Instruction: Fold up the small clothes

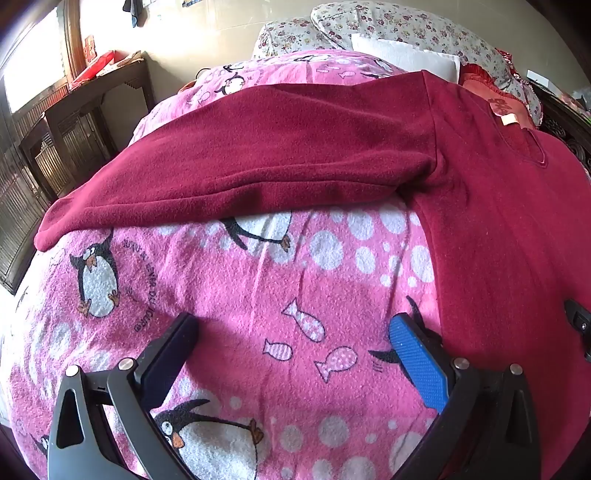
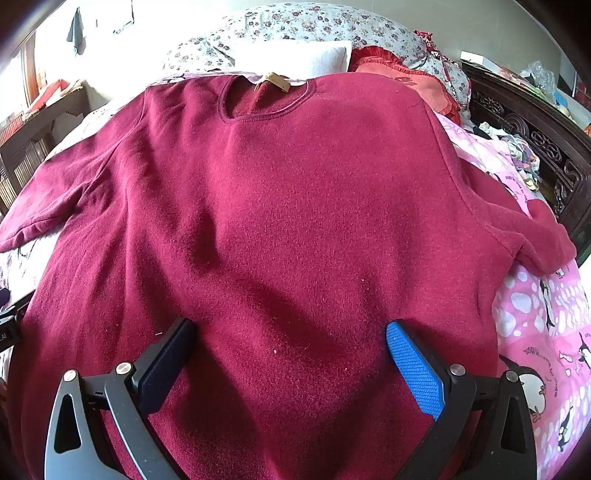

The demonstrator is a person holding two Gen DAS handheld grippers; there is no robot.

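A dark red long-sleeved sweater [image 2: 288, 206] lies flat on a pink penguin-print blanket [image 1: 258, 295], collar away from me, both sleeves spread out to the sides. My right gripper [image 2: 290, 332] is open and empty, hovering over the sweater's lower body. My left gripper [image 1: 293, 328] is open and empty over the bare blanket, just left of the sweater's body [image 1: 509, 240] and below its left sleeve [image 1: 240, 158]. A tan label [image 2: 273, 80] shows at the collar.
Floral pillows [image 2: 295, 26], a white pillow [image 2: 295, 55] and a red cushion [image 2: 399, 74] lie at the bed's head. A dark wooden table [image 1: 85, 110] stands to the left. A carved dark bed frame [image 2: 535, 147] with clutter runs along the right.
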